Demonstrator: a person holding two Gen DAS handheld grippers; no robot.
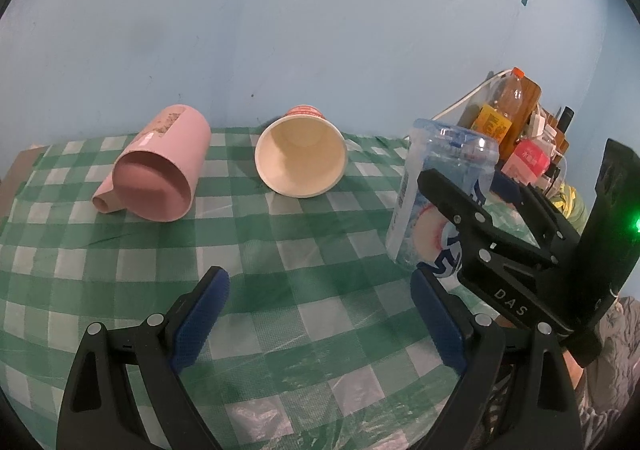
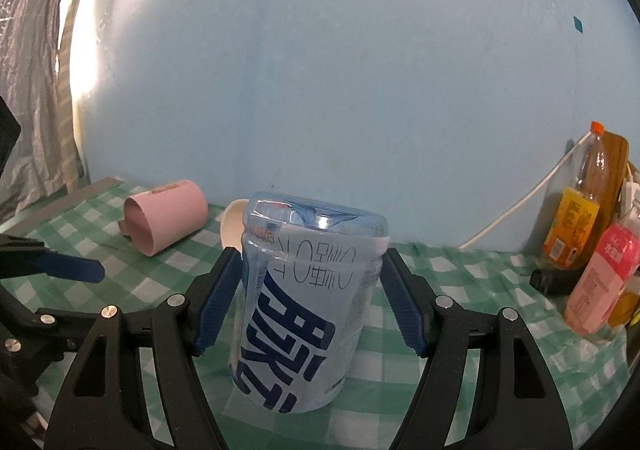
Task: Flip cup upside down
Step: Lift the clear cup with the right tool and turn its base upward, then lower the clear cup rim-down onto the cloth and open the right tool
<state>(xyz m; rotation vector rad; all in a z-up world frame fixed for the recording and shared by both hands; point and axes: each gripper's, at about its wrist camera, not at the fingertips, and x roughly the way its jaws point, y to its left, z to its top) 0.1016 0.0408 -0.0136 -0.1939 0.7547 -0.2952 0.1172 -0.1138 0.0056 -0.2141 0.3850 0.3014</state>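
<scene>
Open cloth fronts the left tool; bottles crowd the right.

1. The tablecloth has green and white squares.
2. The mug is pink.
3. The paper cup is cream inside.
4. The clear cup has big blue letters.
5. The wall is light blue.

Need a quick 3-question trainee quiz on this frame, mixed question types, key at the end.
1. True or false: the left gripper is holding a cup.
2. Which cup sits between the right gripper fingers? A) pink mug B) clear plastic cup with blue print C) cream paper cup
3. Fill in: the pink mug and the paper cup both lie on their ____ on the green checked tablecloth.

Key: 1 false, its jaws are open and empty. 2 B; its print reads upside down. 3 sides.
</scene>
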